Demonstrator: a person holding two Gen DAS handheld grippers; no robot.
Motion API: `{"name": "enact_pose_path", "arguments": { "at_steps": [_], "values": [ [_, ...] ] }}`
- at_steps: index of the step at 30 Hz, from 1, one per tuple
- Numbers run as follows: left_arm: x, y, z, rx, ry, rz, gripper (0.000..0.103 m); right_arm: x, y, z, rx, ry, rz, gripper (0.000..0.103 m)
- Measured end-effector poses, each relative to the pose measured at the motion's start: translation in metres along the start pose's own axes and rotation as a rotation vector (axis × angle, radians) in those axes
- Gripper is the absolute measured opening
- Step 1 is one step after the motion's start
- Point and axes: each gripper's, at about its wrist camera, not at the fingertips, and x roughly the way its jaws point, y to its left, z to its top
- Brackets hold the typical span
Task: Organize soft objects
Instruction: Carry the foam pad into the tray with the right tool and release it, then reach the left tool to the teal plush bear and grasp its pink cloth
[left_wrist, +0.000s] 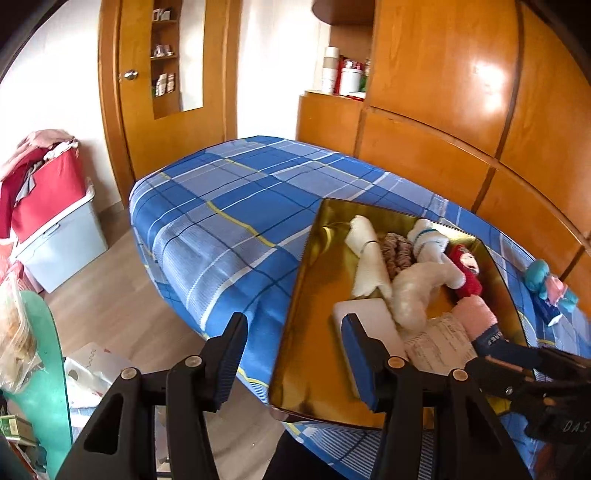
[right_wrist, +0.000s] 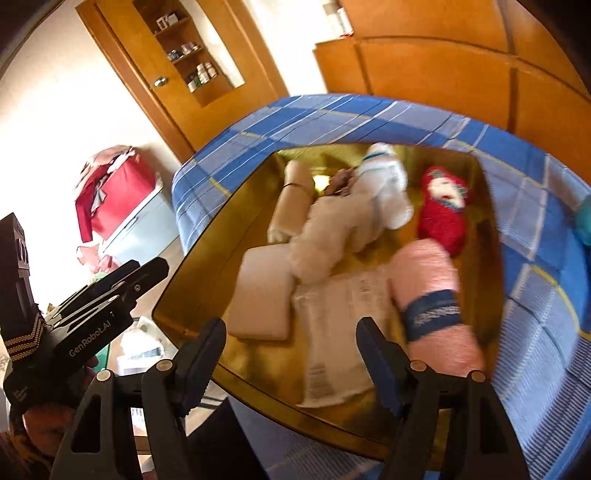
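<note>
Both your tongs stand released with nothing between them: the left tongs (left_wrist: 293, 356) over the gold tray's (left_wrist: 314, 280) near-left rim, the right tongs (right_wrist: 291, 360) above the pink roll (right_wrist: 430, 291) lying along its near-right edge. Past it the red doll (right_wrist: 441, 214) lies at the far-right corner, on the bed (left_wrist: 221, 214).

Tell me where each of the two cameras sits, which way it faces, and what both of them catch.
Left wrist view: rides the left gripper, looking down over the bed at the gold tray; its own open fingers show, and the right gripper enters at right.
Right wrist view: rides the right gripper, angled down into the gold tray, blurred; its empty fingers show, and the left gripper at left.
Shared: tray, pink roll, red doll, door.
</note>
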Motion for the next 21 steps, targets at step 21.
{"name": "enact_pose_path", "arguments": {
  "at_steps": [21],
  "values": [
    [-0.004,-0.124,0.007,0.279,-0.004,-0.179,0.056,-0.097,-0.123,-0.014,0.167,-0.134,-0.251,0.074]
  ]
}}
